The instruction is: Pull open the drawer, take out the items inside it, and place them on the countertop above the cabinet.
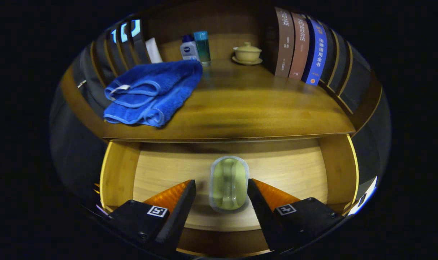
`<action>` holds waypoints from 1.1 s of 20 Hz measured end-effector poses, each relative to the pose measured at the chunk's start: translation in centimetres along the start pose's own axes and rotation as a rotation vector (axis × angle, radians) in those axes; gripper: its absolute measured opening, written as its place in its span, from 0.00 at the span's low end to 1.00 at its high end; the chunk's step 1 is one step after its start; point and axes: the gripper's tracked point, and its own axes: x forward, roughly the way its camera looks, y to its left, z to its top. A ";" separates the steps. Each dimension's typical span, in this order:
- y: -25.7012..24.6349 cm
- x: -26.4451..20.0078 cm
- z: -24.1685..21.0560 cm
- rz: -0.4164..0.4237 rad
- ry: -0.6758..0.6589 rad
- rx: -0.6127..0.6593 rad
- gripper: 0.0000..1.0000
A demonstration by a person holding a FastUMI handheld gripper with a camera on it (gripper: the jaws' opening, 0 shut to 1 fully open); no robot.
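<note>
The wooden drawer (298,169) is pulled open below the countertop (247,108). On its floor lies a pale green, translucent oval container (229,183). My gripper (221,181) is open and reaches down into the drawer, one finger on each side of the container. The right finger's tip is at the container's edge. A small gap separates the left finger's tip from it.
A folded blue towel (152,93) lies on the countertop's left part, hanging slightly over the front edge. Behind it stand two small bottles (196,47) and a lidded cream cup on a saucer (247,53). A row of books (301,47) lines the right side.
</note>
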 end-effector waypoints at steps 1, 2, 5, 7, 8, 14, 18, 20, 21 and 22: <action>-0.1 0.6 -0.3 0.000 0.036 0.007 0.92; -0.1 1.0 -0.8 0.008 0.074 0.020 0.91; -0.7 2.2 -1.1 -0.012 0.152 0.030 0.86; -1.3 3.1 -1.1 -0.037 0.165 0.002 0.82; -1.1 3.5 -1.1 -0.037 0.172 -0.007 0.74; -1.0 4.1 -2.2 -0.049 0.164 -0.030 0.26; -1.0 4.0 -1.3 -0.047 0.150 -0.034 0.18; -0.9 3.3 -1.4 -0.036 0.133 -0.032 0.18; -0.8 2.8 -1.4 -0.031 0.120 -0.032 0.18; -0.8 2.1 -1.2 -0.025 0.101 -0.030 0.18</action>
